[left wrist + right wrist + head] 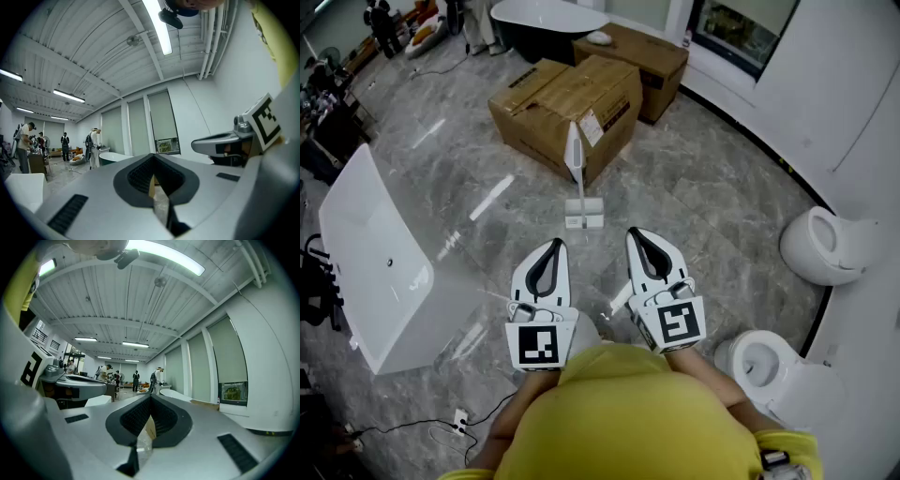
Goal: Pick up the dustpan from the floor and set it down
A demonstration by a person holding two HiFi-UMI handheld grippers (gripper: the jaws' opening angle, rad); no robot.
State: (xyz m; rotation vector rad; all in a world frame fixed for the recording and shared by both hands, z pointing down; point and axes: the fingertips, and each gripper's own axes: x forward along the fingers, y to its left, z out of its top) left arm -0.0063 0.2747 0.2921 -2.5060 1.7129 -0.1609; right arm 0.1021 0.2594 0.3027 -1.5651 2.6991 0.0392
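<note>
The left tongs (549, 255) and the right tongs (643, 242) are both pressed together with nothing between them. They are held level and side by side, close to the person's yellow top. The dustpan (583, 216) stands on the floor ahead of both tips, about midway between their lines and well apart from them. Its pan rests on the tiles and its thin handle (573, 150) stands upright. A cardboard box (581, 94) sits just behind the handle; whether the two touch I cannot tell. A white tub (366, 253) lies off to the left of the left tongs, and a toilet (825, 246) off to the right of the right tongs.

The main risk is probably reaching the handle with the tongs not yet spread: a shut tip would likely push the handle rather than straddle it. The dustpan looks light, so it could tip against the box or skid on the glossy tiles. The handle is slim, so a pinch high up may let the pan swing or twist. Overshooting would drive the tips into the box. If it is released while tilted, it may fall over.
</note>
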